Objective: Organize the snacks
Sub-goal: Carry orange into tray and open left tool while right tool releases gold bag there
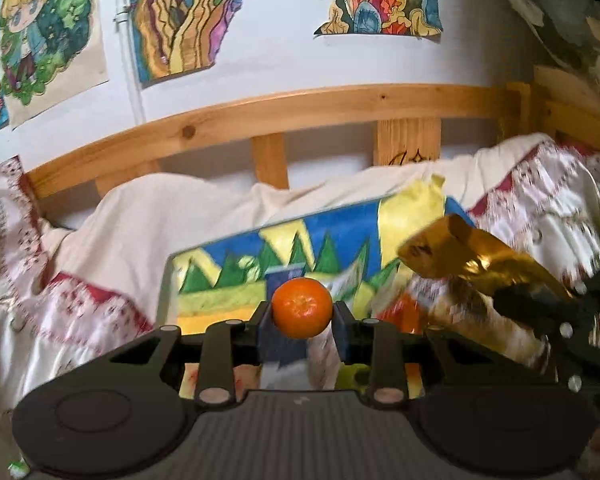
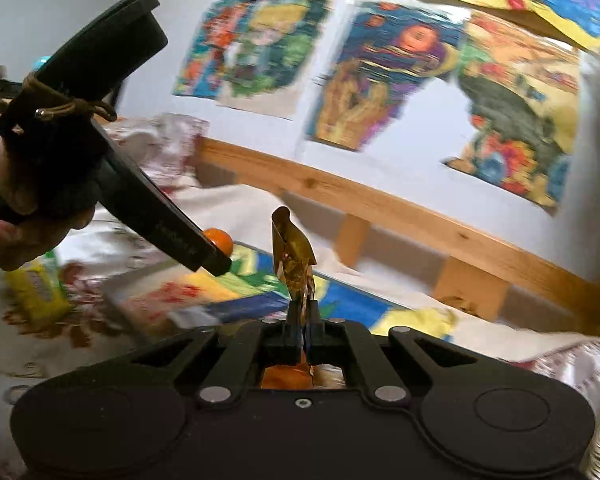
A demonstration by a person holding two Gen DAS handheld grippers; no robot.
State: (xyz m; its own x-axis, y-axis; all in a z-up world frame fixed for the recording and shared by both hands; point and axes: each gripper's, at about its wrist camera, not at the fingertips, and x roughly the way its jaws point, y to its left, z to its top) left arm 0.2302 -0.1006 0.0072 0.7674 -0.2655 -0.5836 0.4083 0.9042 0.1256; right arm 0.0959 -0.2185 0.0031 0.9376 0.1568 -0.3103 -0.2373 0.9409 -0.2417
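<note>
Two black handheld grippers work above a bed strewn with snacks. Between the fingers of the left gripper (image 1: 302, 314) sits a small round orange mandarin (image 1: 302, 307), squeezed on both sides and lifted clear of the large painted board of blue, yellow and green (image 1: 236, 264) lying on the white bedcover with red patterned trim (image 1: 100, 240). The right gripper (image 2: 305, 312) has its fingers drawn almost together, pinching the lower edge of a crumpled gold foil snack wrapper (image 2: 292, 252) that stands upright above them. From the left wrist view, that wrapper (image 1: 460, 252) juts in from the right, just beside the mandarin but apart from it. From the right wrist view, the left gripper (image 2: 216, 256) reaches in from the left, gripped by a bare hand (image 2: 16, 216), with the mandarin (image 2: 220, 240) peeking past its tip. A yellow packet (image 2: 40, 292) lies on the bedcover at far left, blurred. Behind, a pine bed rail (image 1: 300, 108) runs under colourful drawings taped to the white wall (image 1: 276, 32).
</note>
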